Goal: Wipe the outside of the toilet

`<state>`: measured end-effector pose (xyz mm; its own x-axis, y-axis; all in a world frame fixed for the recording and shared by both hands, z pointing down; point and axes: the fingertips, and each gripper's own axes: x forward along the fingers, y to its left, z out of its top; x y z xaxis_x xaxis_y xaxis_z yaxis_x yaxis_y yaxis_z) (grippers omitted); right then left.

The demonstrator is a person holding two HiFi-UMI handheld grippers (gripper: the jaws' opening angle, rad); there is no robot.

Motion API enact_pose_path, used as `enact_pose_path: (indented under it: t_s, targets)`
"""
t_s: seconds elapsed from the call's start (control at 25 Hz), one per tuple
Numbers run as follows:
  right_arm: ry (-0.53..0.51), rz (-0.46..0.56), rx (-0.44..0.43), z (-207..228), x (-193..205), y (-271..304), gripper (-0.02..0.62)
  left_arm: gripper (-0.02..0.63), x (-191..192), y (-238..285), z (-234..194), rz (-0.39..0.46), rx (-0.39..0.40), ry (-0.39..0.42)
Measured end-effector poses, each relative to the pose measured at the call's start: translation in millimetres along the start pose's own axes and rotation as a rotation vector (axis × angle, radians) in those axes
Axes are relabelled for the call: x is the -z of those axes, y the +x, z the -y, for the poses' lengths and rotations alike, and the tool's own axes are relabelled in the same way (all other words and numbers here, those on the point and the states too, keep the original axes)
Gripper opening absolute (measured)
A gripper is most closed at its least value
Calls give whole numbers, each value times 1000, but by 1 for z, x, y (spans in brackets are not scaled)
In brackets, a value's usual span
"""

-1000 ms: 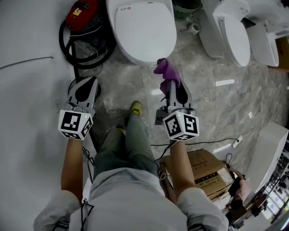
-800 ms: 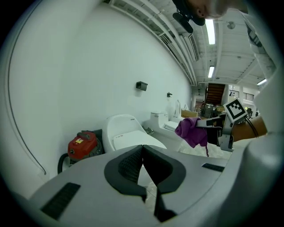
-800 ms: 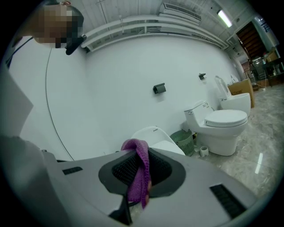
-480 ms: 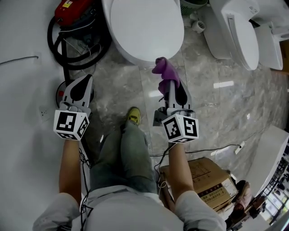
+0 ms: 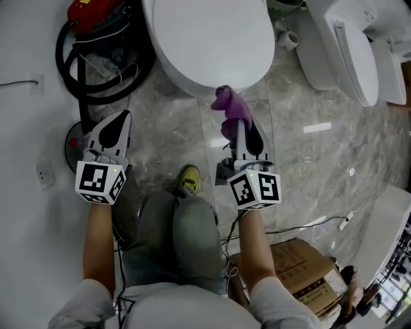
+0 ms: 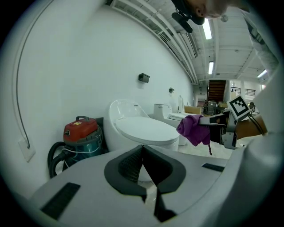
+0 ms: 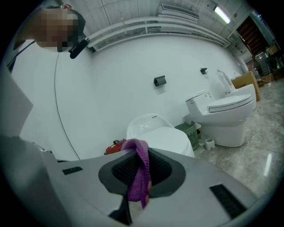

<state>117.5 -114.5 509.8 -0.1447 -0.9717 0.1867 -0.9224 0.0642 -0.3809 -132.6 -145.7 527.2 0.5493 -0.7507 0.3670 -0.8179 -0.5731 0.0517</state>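
A white toilet (image 5: 209, 45) with its lid down stands straight ahead, also seen as the toilet (image 6: 142, 128) and the toilet (image 7: 162, 135) in the gripper views. My right gripper (image 5: 239, 122) is shut on a purple cloth (image 5: 230, 108), whose bunched end hangs just short of the bowl's front rim. The purple cloth (image 7: 138, 173) drapes between the jaws. My left gripper (image 5: 117, 122) is shut and holds nothing, left of the bowl, over the floor. From the left gripper view the cloth (image 6: 194, 129) hangs beside the bowl.
A red vacuum cleaner (image 5: 96, 19) with a black hose (image 5: 70, 71) sits left of the toilet against the white wall. Two more toilets (image 5: 350, 45) stand to the right. A cardboard box (image 5: 302, 266) and cables lie behind me on the marble floor (image 5: 308, 148).
Both grippers have moved forward towards the toilet; the cloth now sits closer to the bowl's front rim. The left gripper stays shut and empty.
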Motion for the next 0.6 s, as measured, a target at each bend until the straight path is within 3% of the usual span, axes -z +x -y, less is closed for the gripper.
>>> enact_pose_path:
  t_s: [0.6]
  targets:
    - [-40, 47, -177, -13, 99, 33, 55, 12, 95, 42, -2, 77, 36, 36]
